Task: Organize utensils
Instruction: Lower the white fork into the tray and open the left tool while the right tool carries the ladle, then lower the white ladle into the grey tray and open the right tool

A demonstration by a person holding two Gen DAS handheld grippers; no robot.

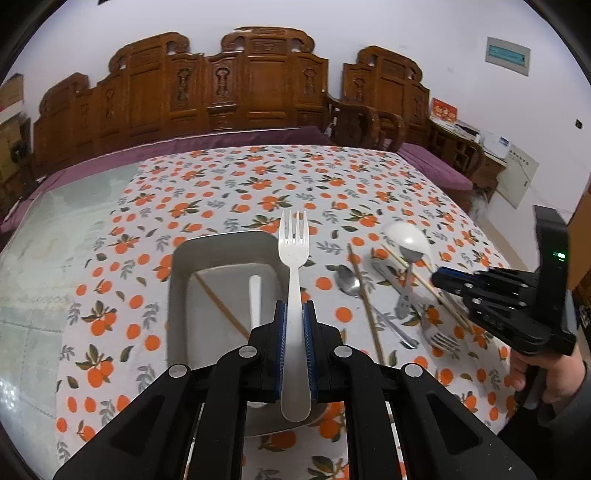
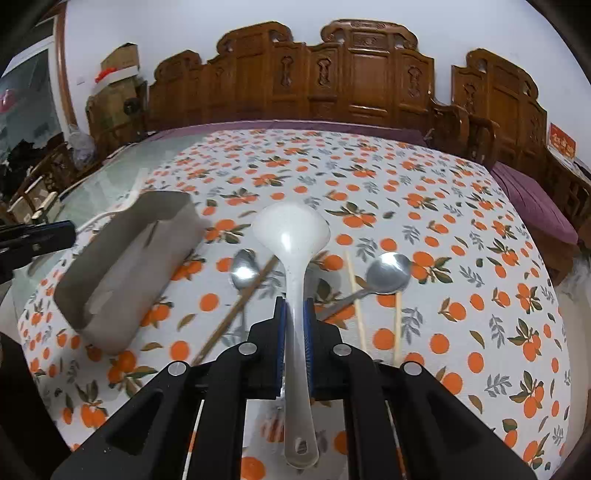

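Forks: two, white fork, metal fork. Metal spoons: two. White ladle: one. Tray: one.

A white cloth printed with oranges and grey-green leaves covers most of the table; a bare pale-green glass strip of the table shows at its left side; behind runs a carved brown wooden bench back with a purple cushion along its seat; a matching carved wooden armchair stands to the right against the white wall; a grey wall panel hangs high on it; cardboard boxes are stacked in the left corner of the right wrist view.
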